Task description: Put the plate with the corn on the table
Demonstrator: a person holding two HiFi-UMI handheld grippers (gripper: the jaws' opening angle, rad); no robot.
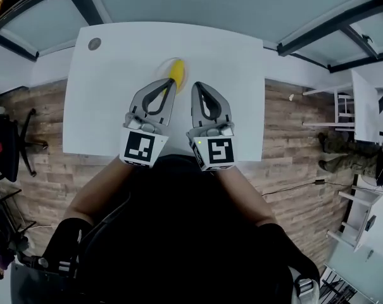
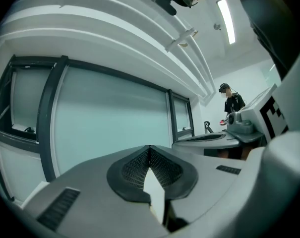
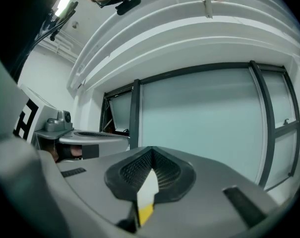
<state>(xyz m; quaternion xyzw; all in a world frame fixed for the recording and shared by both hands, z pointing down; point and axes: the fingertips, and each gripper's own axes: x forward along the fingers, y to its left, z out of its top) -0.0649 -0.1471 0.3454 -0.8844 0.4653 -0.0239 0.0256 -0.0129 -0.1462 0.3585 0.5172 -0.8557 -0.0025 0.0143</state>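
A yellow corn cob (image 1: 177, 72) lies on a pale plate (image 1: 163, 66) near the middle of the white table (image 1: 109, 113) in the head view. My left gripper (image 1: 171, 82) hovers over the plate's near edge, its tip beside the cob's near end. The jaws meet at the tips (image 2: 150, 148) with nothing between them. My right gripper (image 1: 195, 87) is just to the right of the plate, also shut and empty (image 3: 150, 150). Through the slit below its pads a bit of the yellow corn (image 3: 145, 213) shows.
A small grey round disc (image 1: 94, 44) sits at the table's far left corner. Wooden floor surrounds the table. A dark chair (image 1: 14, 145) stands at the left. A person (image 1: 344, 151) and other white tables (image 1: 363, 103) are at the right. Large windows face both gripper views.
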